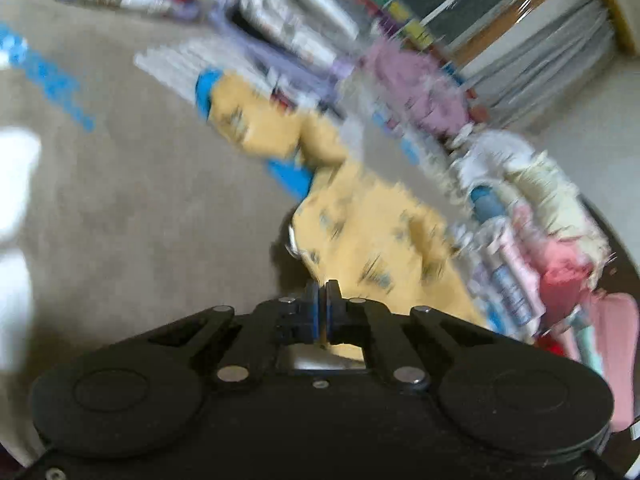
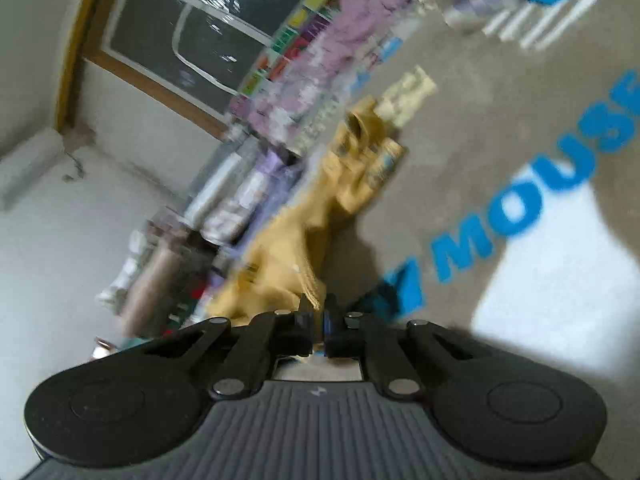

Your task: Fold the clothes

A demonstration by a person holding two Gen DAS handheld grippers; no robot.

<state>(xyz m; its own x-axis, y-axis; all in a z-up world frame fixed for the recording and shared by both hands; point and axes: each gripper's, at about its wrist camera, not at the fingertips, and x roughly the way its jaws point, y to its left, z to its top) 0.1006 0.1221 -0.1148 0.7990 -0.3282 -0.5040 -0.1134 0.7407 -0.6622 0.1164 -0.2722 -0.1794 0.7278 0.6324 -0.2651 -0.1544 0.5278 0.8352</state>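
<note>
Holding one yellow garment (image 1: pixel 360 224) bunched above the grey mat (image 1: pixel 120 200), left gripper (image 1: pixel 322 292) and right gripper (image 2: pixel 318 310) each pinching an edge, I log risk: thin bites slipping, cloth snagging far piles (image 1: pixel 540 240).

Left gripper (image 1: pixel 322 292), right gripper (image 2: pixel 319 307): black bodies, silver screws, blue-padded fingers (image 1: pixel 312 300).

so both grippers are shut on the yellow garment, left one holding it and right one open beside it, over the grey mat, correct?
Not quite: the right gripper is shut on the yellow garment too, as the right wrist view shows. The left gripper is clamped on it as well, over the grey mat.
</note>
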